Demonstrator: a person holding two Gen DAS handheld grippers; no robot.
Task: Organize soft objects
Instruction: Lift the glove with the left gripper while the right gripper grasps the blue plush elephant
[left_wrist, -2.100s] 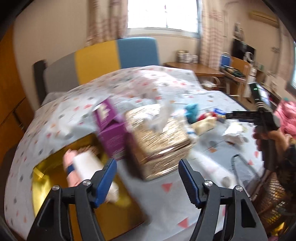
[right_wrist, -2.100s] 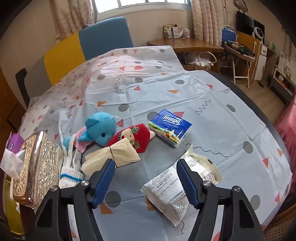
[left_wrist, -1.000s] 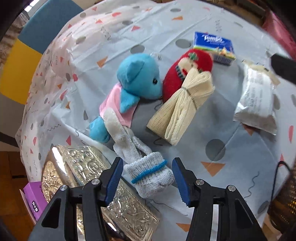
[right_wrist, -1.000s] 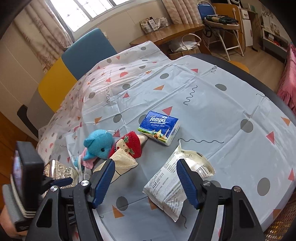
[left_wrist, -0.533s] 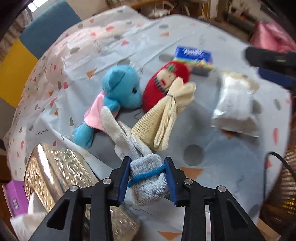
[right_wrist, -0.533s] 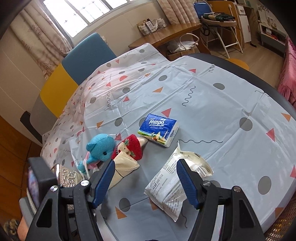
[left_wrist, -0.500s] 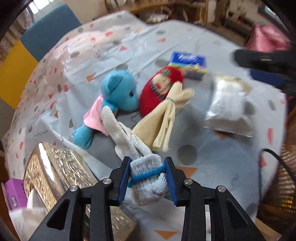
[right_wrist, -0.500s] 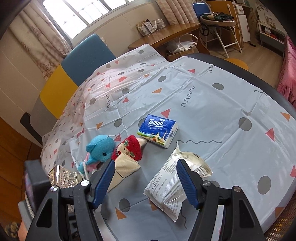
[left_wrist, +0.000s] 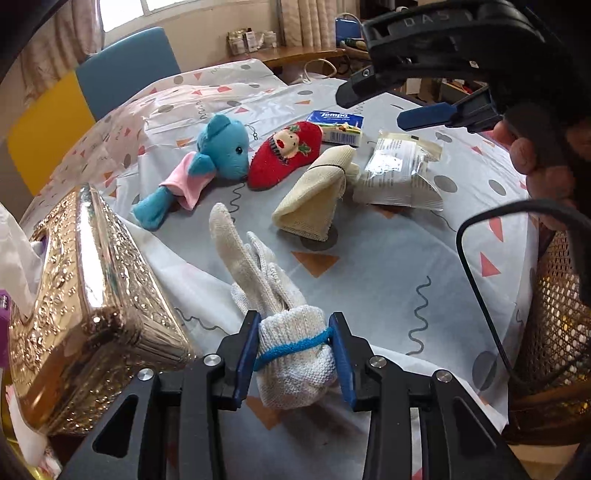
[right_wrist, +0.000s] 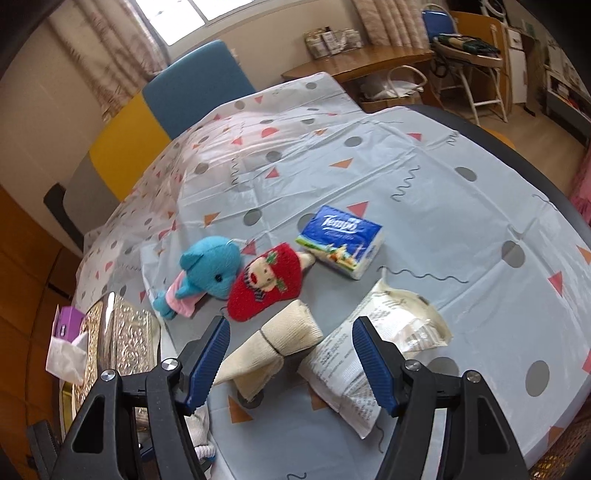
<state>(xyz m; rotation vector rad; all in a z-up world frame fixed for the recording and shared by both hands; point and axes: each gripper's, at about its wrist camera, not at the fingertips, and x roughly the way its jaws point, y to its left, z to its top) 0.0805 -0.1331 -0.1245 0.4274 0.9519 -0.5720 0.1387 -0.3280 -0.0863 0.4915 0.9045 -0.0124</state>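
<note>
Spread over the surface (left_wrist: 388, 280) is a pale cloth with triangles, dots and squiggles, and the soft things lie in a loose cluster on it. Nearest the left wrist camera, the left hand-held gripper (left_wrist: 294, 350) has its blue pads pressed on the cuff of a white knit glove (left_wrist: 273, 299), at the blue band. The glove's long axis runs straight away from the jaws, its fingers pointing toward the toys, so any lift will trail those fingers behind the cuff. Just left of it stands an embossed gold box (left_wrist: 92, 310).

Further out, a folded cream cloth (right_wrist: 269, 343) lies directly ahead of the right hand-held gripper (right_wrist: 290, 363), whose jaws stand wide apart with nothing in them. Its length runs slantwise between the pads, so the right hand is plainly the nearer one for it. A crinkled plastic packet (right_wrist: 369, 354) lies just beside the cloth.

Beyond these, a red plush (right_wrist: 267, 284) touches a blue plush elephant (right_wrist: 210, 269), with a blue tissue pack (right_wrist: 341, 240) farthest.
</note>
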